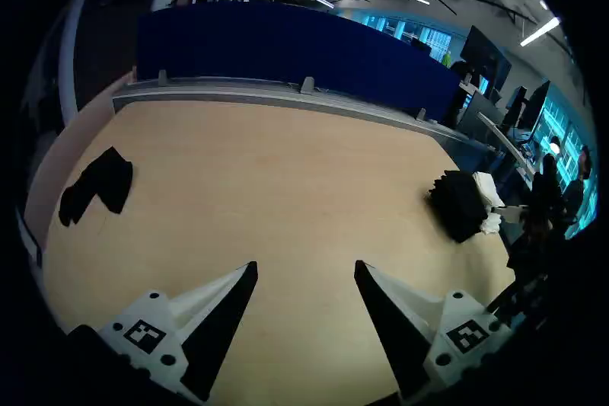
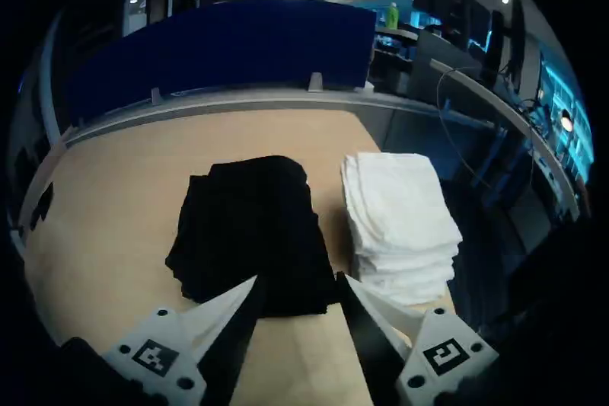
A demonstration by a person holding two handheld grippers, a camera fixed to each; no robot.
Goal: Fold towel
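Two jaws on the right gripper (image 2: 297, 278) stand spread apart, with nothing pinched between them. Right in front of their tips, so close that the tips seem to reach its near edge, sits a pile of black towels (image 2: 251, 231) on the tabletop (image 2: 106, 208). The pile's long side runs straight ahead, away from the jaws. Just beside it, on the right, is a pile of white towels (image 2: 400, 215), lying the same way.

The left gripper (image 1: 304, 263) has its jaws spread wide too, over bare tabletop, holding nothing. From there both piles lie well off to the right, near the tabletop's edge. Far off to its left lies a loose black cloth (image 1: 99, 185), crumpled and not folded. It may be a towel, but it is too small to tell.

So the right gripper is much nearer to the black pile and looks best placed to take the top towel — it would need to go forward a little and close on the near edge. At the far side of the tabletop stands a blue wall (image 2: 228, 48).
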